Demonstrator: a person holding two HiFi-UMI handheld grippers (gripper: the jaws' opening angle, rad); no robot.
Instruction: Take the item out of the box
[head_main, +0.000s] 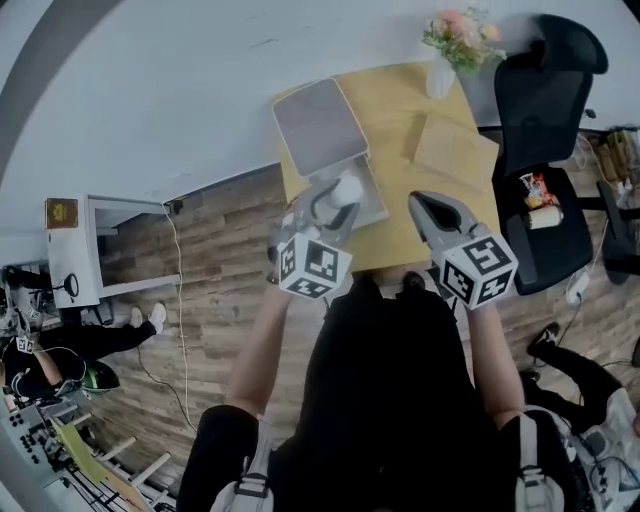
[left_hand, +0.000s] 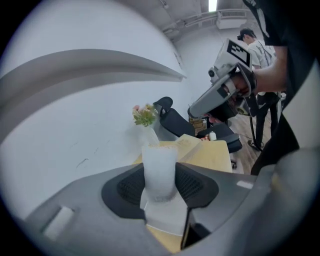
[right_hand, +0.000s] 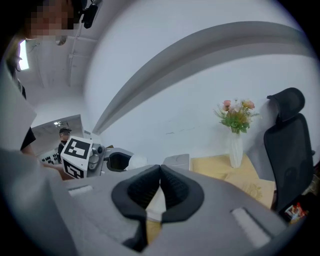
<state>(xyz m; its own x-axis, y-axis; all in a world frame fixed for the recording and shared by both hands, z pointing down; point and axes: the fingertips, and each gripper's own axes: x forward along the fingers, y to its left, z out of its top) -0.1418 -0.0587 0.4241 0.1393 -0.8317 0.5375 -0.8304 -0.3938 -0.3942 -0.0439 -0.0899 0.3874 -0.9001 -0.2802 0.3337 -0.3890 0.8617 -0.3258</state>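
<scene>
White wall behind, wood floor (head_main: 210, 250) below, and the tan counter (head_main: 400, 100) sits right in front of me. At its far right corner I see a white vase of flowers (head_main: 447, 62), with a flat tan packet (head_main: 455, 150) nearer on the right and a black office chair (head_main: 545, 110) past the right edge. On the left half is the box (head_main: 320, 125), lid tipped open toward the far side and its pale base toward the near edge. My left gripper (head_main: 330, 207) is pinching the item (left_hand: 160, 170), a frosted white cylinder standing upright between the two dark pads. It's over the box's base, and I can't tell whether it is fully clear of it. My right gripper (right_hand: 160, 172) hovers over the near right part of the counter, jaws pressed together with nothing between them, well apart from the box.
</scene>
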